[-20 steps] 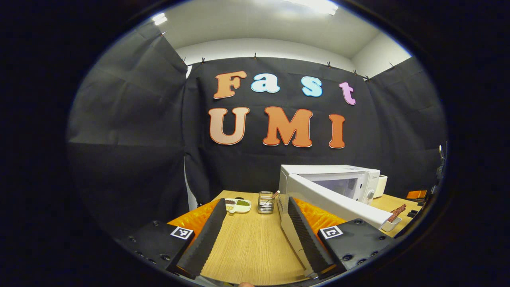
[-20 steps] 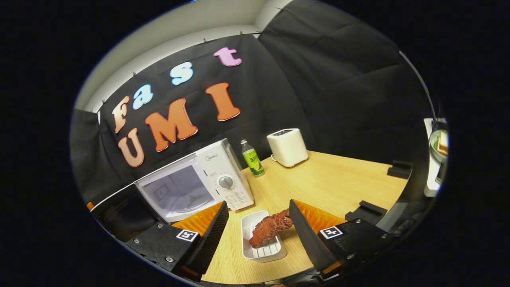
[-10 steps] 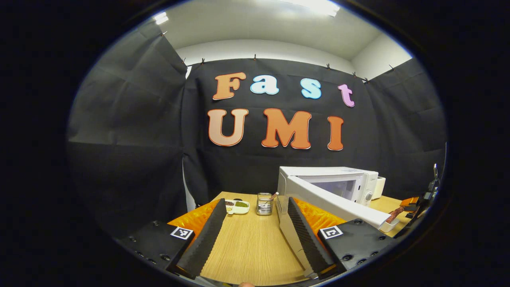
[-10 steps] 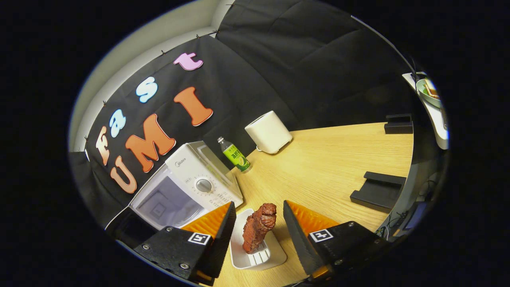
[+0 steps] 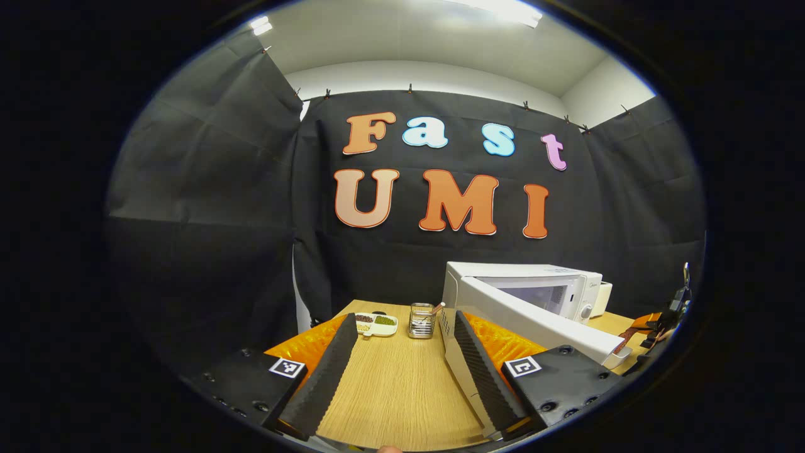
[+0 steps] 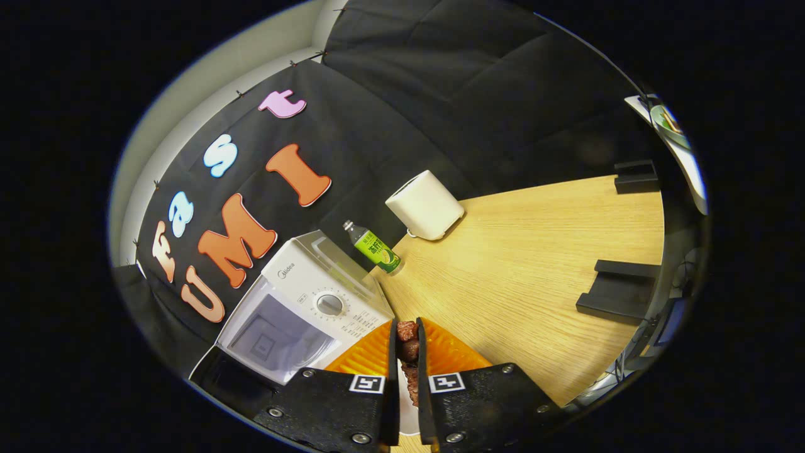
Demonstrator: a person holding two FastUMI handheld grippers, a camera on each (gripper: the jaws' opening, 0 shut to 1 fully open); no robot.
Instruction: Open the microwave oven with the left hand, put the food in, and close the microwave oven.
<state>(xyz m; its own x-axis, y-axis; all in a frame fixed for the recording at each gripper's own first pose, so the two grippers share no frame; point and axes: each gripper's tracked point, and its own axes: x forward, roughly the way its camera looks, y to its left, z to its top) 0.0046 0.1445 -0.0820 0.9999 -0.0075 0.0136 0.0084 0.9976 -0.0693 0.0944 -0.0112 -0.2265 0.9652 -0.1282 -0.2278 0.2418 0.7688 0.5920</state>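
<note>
My right gripper (image 6: 406,352) pinches the meat (image 6: 407,335) between its jaws, just beside the microwave (image 6: 302,305), above the white tray (image 6: 407,423). My left gripper (image 5: 402,362) hangs with jaws spread over the desk (image 5: 396,390), by the microwave's open door (image 5: 534,321).

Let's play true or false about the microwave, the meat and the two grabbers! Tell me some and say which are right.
1. The microwave door is open. True.
2. The right gripper is shut on the meat. True.
3. The left gripper holds a cup. False: it is open, holding nothing.
4. The green bottle lies inside the microwave. False: it stands on the table beside it.
5. A white toaster sits on the table. True.
</note>
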